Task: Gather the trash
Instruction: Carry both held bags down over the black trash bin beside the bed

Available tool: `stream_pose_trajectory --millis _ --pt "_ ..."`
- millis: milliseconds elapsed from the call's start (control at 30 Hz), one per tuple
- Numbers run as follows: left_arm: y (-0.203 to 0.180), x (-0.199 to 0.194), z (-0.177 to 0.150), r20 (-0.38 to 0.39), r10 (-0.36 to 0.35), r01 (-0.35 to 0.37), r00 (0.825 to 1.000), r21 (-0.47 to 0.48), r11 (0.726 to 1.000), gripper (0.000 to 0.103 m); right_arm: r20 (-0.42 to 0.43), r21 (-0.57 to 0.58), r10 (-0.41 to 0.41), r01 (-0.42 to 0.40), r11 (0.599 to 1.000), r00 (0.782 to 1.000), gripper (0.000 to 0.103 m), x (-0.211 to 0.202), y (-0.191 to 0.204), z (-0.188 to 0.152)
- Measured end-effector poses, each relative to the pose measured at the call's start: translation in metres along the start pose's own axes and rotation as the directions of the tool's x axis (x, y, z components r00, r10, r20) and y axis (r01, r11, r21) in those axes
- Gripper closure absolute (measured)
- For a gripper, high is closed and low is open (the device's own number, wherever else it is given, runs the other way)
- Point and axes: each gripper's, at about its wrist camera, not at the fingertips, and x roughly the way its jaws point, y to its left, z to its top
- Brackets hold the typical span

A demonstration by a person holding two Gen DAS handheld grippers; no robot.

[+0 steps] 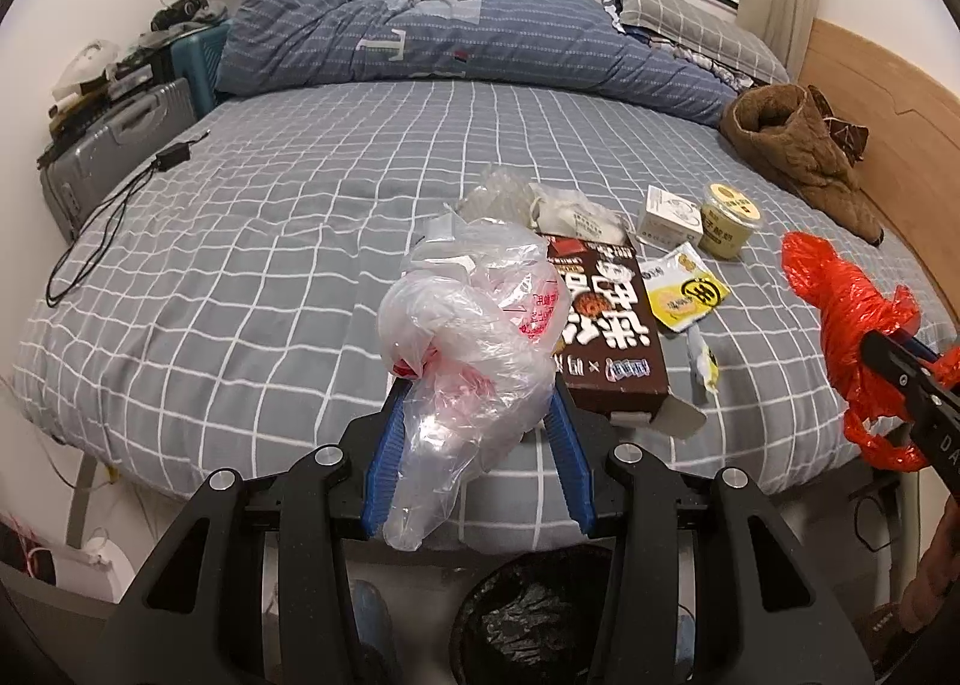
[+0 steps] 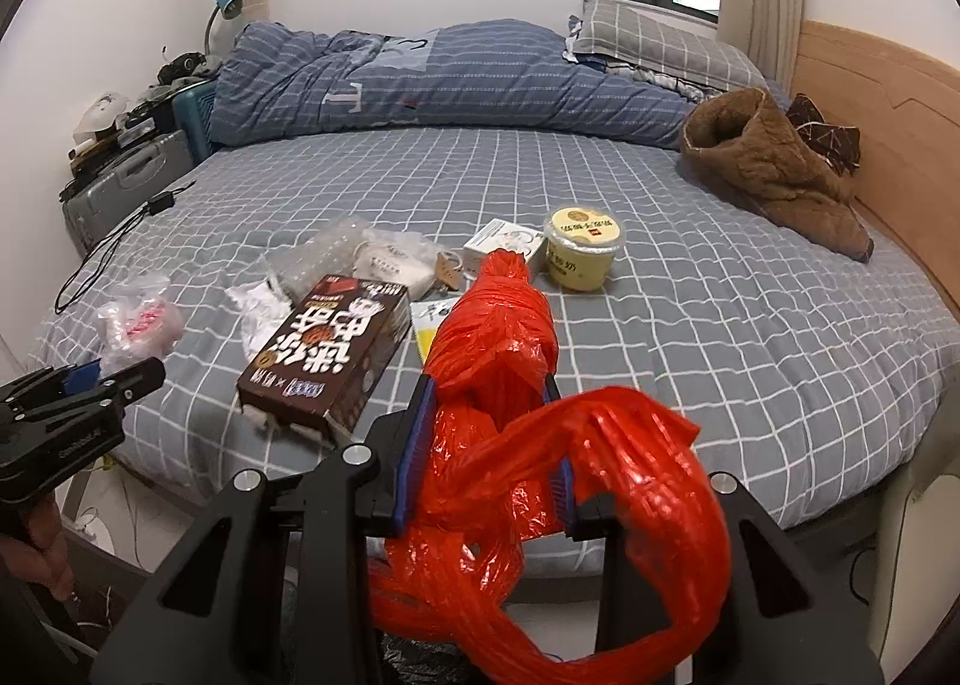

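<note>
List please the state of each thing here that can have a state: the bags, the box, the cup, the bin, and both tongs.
Left tongs: shut on the clear plastic bag.
Clear plastic bag: crumpled, held above the bed edge.
Right tongs: shut on the red plastic bag.
Red plastic bag: bunched, knotted, held.
Brown box: lying flat, end flap open.
Yellow cup: upright, lid on.
Bin: open, black liner inside.

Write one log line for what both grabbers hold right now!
left gripper: shut on clear bag | right gripper: shut on red bag | bin: below
</note>
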Motion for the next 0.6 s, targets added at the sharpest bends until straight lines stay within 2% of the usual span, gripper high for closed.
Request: stream_pose_trajectory --millis 600 --pt "-0.008 -0.032 -0.045 -0.036 -0.019 0.018 0.999 -0.012 1.000 0.059 -0.043 -0.007 0.044 -0.045 0.999 0.998 0.070 -0.040 0.020 -0.051"
